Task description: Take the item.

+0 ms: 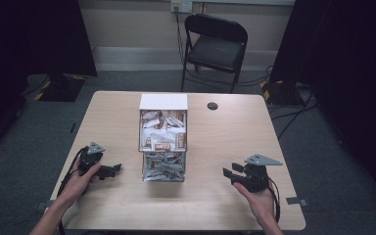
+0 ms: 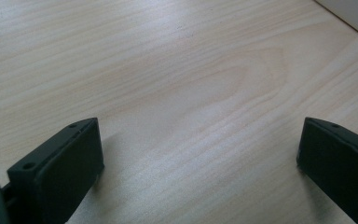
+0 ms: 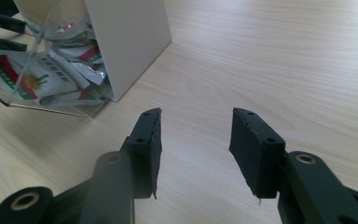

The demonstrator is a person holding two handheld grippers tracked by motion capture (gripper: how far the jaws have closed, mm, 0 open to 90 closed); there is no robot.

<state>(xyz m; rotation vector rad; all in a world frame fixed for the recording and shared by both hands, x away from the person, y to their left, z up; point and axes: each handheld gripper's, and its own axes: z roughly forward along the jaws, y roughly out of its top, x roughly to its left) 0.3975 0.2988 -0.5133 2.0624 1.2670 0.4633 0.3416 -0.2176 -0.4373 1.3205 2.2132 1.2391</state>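
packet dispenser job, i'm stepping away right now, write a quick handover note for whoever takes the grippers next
Left gripper: open, holding nothing, low over bare table to the left of the dispenser.
Right gripper: open, holding nothing, to the right of the dispenser and pointing toward it.
Clear packet dispenser: stands at the middle of the table, both tiers full of packets; its lower front corner sits just ahead of the right gripper's jaws in the right gripper view.
Done: nothing that shows; no packet lies out on the table.
Left: judging by the layout, probably reach into the lower tray and take a packet.
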